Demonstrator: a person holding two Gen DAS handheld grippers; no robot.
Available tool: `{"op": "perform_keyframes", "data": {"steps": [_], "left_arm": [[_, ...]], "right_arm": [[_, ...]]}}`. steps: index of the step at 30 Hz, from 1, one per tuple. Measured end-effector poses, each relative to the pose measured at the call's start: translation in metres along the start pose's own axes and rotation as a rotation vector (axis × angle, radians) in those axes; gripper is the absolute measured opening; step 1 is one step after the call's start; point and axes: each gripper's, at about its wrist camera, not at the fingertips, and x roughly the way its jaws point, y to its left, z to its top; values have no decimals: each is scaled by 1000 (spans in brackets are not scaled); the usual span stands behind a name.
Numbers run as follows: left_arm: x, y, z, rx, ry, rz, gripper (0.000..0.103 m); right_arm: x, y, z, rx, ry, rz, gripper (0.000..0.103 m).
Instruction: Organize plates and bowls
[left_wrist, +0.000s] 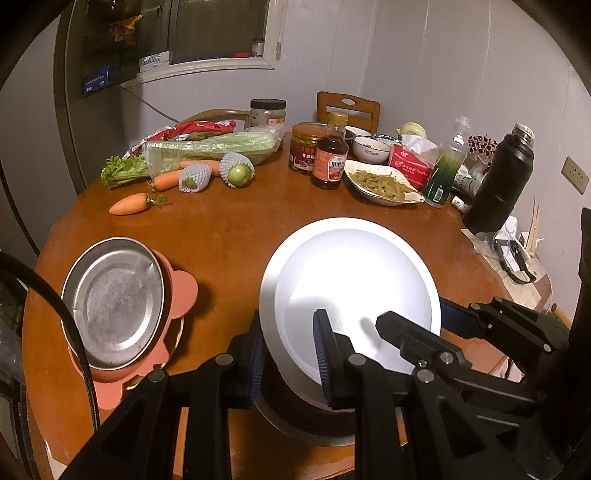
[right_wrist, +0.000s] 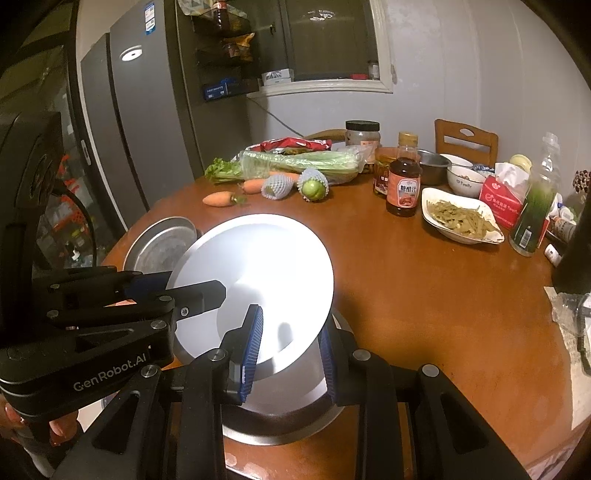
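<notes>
**Stacking the dishes: one white plate held, bowls left at the far edge**

Gathering is partly done, by my reading. A metal plate (left_wrist: 112, 302) already sits on a pink mat (left_wrist: 183, 291) at the table's (left_wrist: 229, 236) left edge, while bowls (left_wrist: 371, 149) wait at the far edge. Both tongs grip the white plate (left_wrist: 354, 284) near the near edge, above a metal dish (right_wrist: 284, 424): left gripper (left_wrist: 290, 360) clamped tight on its rim, right gripper (right_wrist: 291, 354) narrowly parted, pads pinching the opposite rim.

A round wooden table (left_wrist: 229, 236) stands against pale grey walls (left_wrist: 424, 66). Behind it sit a wooden chair (left_wrist: 349, 107), a white-framed window (right_wrist: 332, 44) (dark outside) and a grey refrigerator (right_wrist: 147, 122).
</notes>
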Motion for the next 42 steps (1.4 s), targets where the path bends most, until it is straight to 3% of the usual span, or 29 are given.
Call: {"op": "perform_keyframes", "data": {"steps": [30, 42], "left_arm": [[28, -10, -18, 22, 80, 6, 24], [30, -5, -19, 19, 73, 19, 24]], "right_arm": [[12, -9, -26, 23, 70, -12, 31], [20, -2, -28, -10, 84, -54, 32]]}}
